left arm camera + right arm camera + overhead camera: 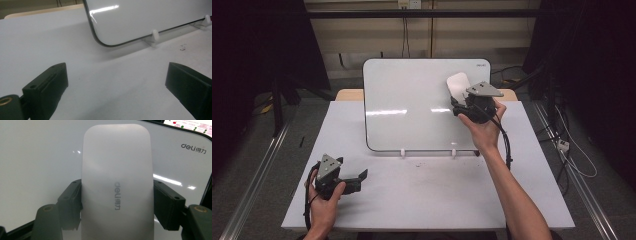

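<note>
Resting near the front-left corner of the white rectangular tabletop (422, 200), the left hand-held gripper (357, 179) sits low in the person's left hand (324, 202), its grey three-cornered plate (328, 166) facing up. Its two black jaws stand wide apart with nothing between them; in the left gripper view they frame bare white surface, and beyond them comes the rounded lower corner of the whiteboard.

Toward the middle and rear of the tabletop stands a glossy white whiteboard with rounded corners and a thin dark rim (412, 107), tilted back and propped on two small white plastic feet (402, 152) along its lower edge. Its top reaches past the rear edge of the tabletop. A small printed logo sits in its upper right corner (193, 148). Some faint dark specks lie on the tabletop just in front of the board.

Farther right, the right hand-held gripper (458, 100) is raised in the person's right hand (484, 127) in front of the board's upper right part. Its jaws are clamped on the two long sides of a pale grey-white, rounded oblong whiteboard eraser (117, 185), which stands up between them with grey lettering on the face toward the camera. From the high view the eraser (458, 85) lies over the board's surface; whether it touches the board I cannot tell.
</note>
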`<state>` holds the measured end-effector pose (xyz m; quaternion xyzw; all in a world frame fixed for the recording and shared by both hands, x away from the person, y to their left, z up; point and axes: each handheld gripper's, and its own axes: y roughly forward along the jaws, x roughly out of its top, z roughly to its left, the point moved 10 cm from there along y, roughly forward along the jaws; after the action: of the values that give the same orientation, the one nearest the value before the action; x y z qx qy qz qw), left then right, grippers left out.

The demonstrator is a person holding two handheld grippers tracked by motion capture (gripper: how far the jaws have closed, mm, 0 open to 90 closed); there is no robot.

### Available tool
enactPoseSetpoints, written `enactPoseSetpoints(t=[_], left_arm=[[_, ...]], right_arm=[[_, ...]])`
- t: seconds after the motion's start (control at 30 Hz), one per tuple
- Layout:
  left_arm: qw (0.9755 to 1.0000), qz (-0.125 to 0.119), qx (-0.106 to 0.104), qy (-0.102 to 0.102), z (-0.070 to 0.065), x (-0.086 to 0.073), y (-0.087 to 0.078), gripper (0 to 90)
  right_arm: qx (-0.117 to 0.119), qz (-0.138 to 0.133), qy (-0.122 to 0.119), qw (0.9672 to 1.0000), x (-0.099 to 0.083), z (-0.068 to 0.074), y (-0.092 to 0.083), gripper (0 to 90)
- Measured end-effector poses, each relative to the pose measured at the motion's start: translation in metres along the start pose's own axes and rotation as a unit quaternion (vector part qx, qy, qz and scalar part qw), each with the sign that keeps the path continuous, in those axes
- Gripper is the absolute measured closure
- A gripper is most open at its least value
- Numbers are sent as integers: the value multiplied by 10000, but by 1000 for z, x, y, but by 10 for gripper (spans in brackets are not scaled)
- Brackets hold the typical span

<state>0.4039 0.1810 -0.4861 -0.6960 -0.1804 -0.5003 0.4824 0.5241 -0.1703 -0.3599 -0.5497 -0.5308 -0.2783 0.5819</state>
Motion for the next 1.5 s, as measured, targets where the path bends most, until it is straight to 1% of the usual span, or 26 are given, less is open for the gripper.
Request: enactPoseSetpoints(t=[0.03,0.07,0.1,0.13,0.17,0.23,0.27,0.4,0.43,0.53,0.67,0.7,0.73,0.8,0.83,0.9,1.03,1.07,1.17,1.2,1.27,1.33,1.4,1.5], left_arm=[[10000,-7,8,-36,1,0,1,44],[10000,23,14,-42,1,-1,1,44],[10000,46,6,-18,0,-1,1,44],[10000,44,16,12,0,-1,1,44],[10000,20,-5,1,-1,-1,1,44],[10000,36,16,62,-2,-1,-1,44],[10000,5,5,59,-2,0,-1,44],[10000,30,19,34,0,-1,0,44],[10000,29,10,2,0,-1,0,44],[10000,22,16,36,0,0,0,44],[10000,5,2,12,-1,0,-1,44],[10000,0,19,33,-1,1,-1,44],[10000,-7,15,30,-1,1,-2,44],[10000,-29,32,40,-1,1,-3,44],[10000,-41,40,33,-1,2,-3,44],[10000,-25,55,76,-1,1,-4,44],[9999,-43,75,101,-1,1,-6,44],[9999,-44,116,83,0,1,-7,44],[9999,-77,140,45,0,1,-10,44],[9999,-79,127,27,0,1,-10,44],[9999,-56,115,66,0,1,-10,44],[9999,-89,112,25,-2,3,-9,44],[9999,-84,102,65,-2,4,-8,44],[9999,-16,81,70,-2,2,-6,44]], right_arm=[[1,11,-61,10000,-2,0,-1,316],[59,22,-72,10000,-3,1,-2,316],[64,29,-90,9999,-5,1,-3,316],[56,40,-158,9999,-7,2,-5,316],[68,54,-157,9998,-8,2,-7,316],[50,69,-188,9998,-11,1,-10,316],[21,75,-199,9998,-13,1,-12,316],[-2,147,-223,9996,-23,-1,-17,316],[25,176,-168,9997,-26,0,-18,316],[38,217,-263,9994,-31,4,-20,316],[72,223,-289,9993,-37,7,-26,316],[79,214,-313,9992,-38,7,-28,316],[85,223,-274,9993,-41,6,-30,316],[75,239,-270,9993,-44,3,-33,316],[74,260,-222,9994,-47,1,-34,316],[62,275,-193,9994,-53,-3,-36,316],[45,331,-216,9992,-62,-6,-39,316],[52,351,-216,9991,-64,-6,-39,316],[30,436,-229,9988,-75,-5,-40,316],[45,478,-225,9986,-79,-5,-39,316],[39,550,-312,9980,-85,-1,-39,316],[51,616,-356,9975,-90,2,-38,316],[47,661,-420,9969,-94,5,-36,316],[40,717,-412,9966,-99,6,-32,316]])
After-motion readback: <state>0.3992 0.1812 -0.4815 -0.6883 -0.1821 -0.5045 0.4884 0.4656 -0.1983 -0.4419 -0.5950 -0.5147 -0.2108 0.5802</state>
